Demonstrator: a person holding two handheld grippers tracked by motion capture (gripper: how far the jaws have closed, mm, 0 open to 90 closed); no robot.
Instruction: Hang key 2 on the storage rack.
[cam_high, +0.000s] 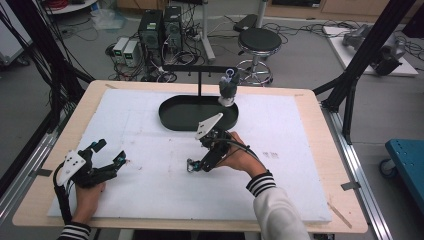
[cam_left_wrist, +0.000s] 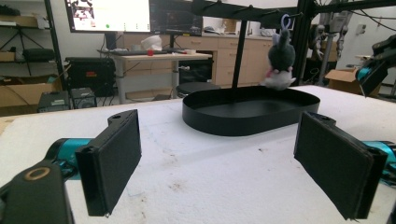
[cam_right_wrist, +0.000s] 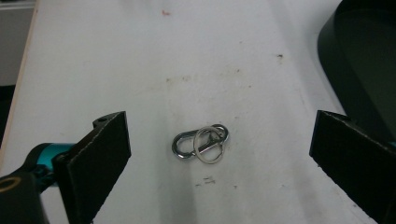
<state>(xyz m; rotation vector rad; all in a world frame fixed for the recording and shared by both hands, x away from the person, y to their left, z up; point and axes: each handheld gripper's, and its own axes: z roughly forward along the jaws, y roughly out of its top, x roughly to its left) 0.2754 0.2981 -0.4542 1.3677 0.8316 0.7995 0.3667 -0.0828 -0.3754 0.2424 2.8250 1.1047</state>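
A silver carabiner clip with a key ring (cam_right_wrist: 201, 142) lies flat on the white foam board (cam_high: 150, 195). My right gripper (cam_right_wrist: 219, 123) hovers over the clip, open, one jaw on each side and apart from it. In the high view the right gripper (cam_high: 194, 165) sits mid-board, just in front of the black oval tray (cam_high: 170, 117). A grey and white plush toy (cam_high: 228, 91) hangs by a blue loop from a black stand's bar (cam_high: 200, 68) above the tray's right end. My left gripper (cam_high: 111, 151) rests open at the board's front left, pointed at the tray (cam_left_wrist: 233, 123) and plush (cam_left_wrist: 280, 60).
The foam board covers most of a wooden table (cam_high: 320, 150). Beyond the far edge stand a black stool (cam_high: 259, 42) and computer boxes (cam_high: 160, 27) among cables. A blue cart (cam_high: 407, 160) is off the right side. Black frame posts (cam_high: 350, 75) flank the table.
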